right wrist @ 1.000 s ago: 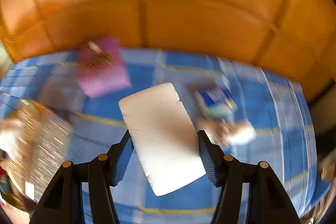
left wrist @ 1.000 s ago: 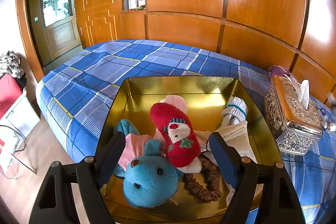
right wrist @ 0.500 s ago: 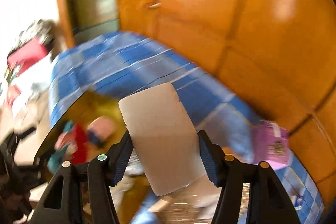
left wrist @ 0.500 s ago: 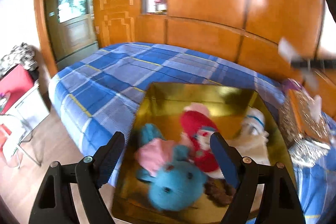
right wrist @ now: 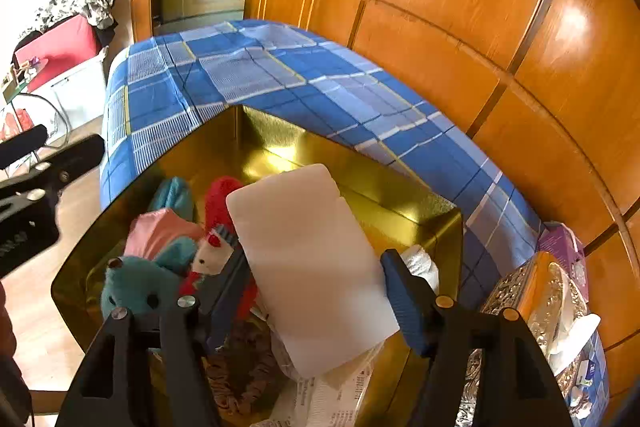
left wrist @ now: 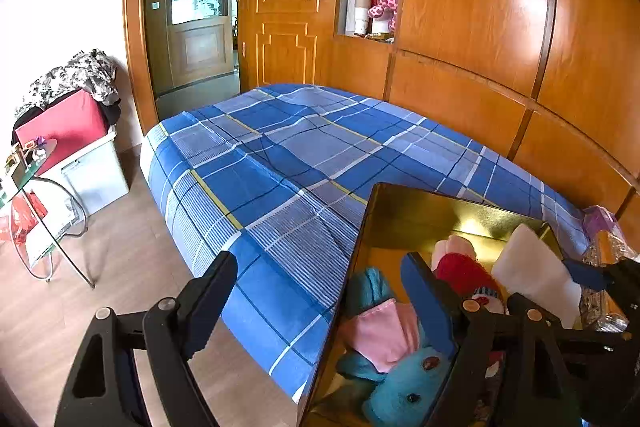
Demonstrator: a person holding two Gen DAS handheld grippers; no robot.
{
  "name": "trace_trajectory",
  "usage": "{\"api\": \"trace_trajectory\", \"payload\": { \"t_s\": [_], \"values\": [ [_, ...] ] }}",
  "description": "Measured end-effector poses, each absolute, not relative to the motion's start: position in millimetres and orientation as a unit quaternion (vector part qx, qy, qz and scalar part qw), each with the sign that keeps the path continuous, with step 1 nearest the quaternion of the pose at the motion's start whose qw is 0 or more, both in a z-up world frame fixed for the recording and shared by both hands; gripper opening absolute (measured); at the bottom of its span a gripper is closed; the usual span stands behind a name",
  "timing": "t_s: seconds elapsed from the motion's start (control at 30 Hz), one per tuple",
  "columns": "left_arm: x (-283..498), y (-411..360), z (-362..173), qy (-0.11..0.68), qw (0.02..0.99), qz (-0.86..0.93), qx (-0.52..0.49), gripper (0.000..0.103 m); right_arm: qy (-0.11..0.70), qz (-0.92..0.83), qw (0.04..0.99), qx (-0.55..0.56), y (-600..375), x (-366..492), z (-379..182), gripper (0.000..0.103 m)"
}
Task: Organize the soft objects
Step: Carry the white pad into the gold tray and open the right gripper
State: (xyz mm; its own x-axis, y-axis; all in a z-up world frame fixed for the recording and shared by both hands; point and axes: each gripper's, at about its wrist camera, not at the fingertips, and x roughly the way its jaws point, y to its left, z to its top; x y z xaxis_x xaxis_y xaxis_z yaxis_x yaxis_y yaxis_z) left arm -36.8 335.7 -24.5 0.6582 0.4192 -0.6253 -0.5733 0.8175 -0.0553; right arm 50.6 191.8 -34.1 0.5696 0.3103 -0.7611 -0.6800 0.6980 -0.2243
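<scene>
Wood panelling is backing a plaid bed (left wrist: 304, 163) carrying a gold box (left wrist: 420, 211) at 4 o'clock, where the left gripper (left wrist: 320, 299) is hanging wide and empty.

Right view: the right gripper (right wrist: 316, 287) is opening around one white sponge (right wrist: 312, 267) over the box; the drop looks underway. Inside: one blue plush (right wrist: 140, 287), one red sock (right wrist: 220, 207), one scrunchie (right wrist: 240, 367).

Both wrist views (downward) over gold box (left wrist: 404, 203)

White sponge (right wrist: 316, 267) tilted over gold box (right wrist: 360, 183)

Gold box (right wrist: 352, 183); blue plaid bedspread (left wrist: 288, 155)
</scene>
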Motion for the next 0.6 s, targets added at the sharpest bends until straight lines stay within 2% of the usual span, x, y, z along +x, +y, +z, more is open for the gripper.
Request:
{"api": "trace_trajectory", "payload": {
  "t_s": [0.6],
  "values": [
    [-36.4,330.4,-24.6,0.310,0.903,0.273,-0.122,0.086,0.300,0.261,0.890,-0.224,165.2,28.3,-1.9,0.075]
  ]
}}
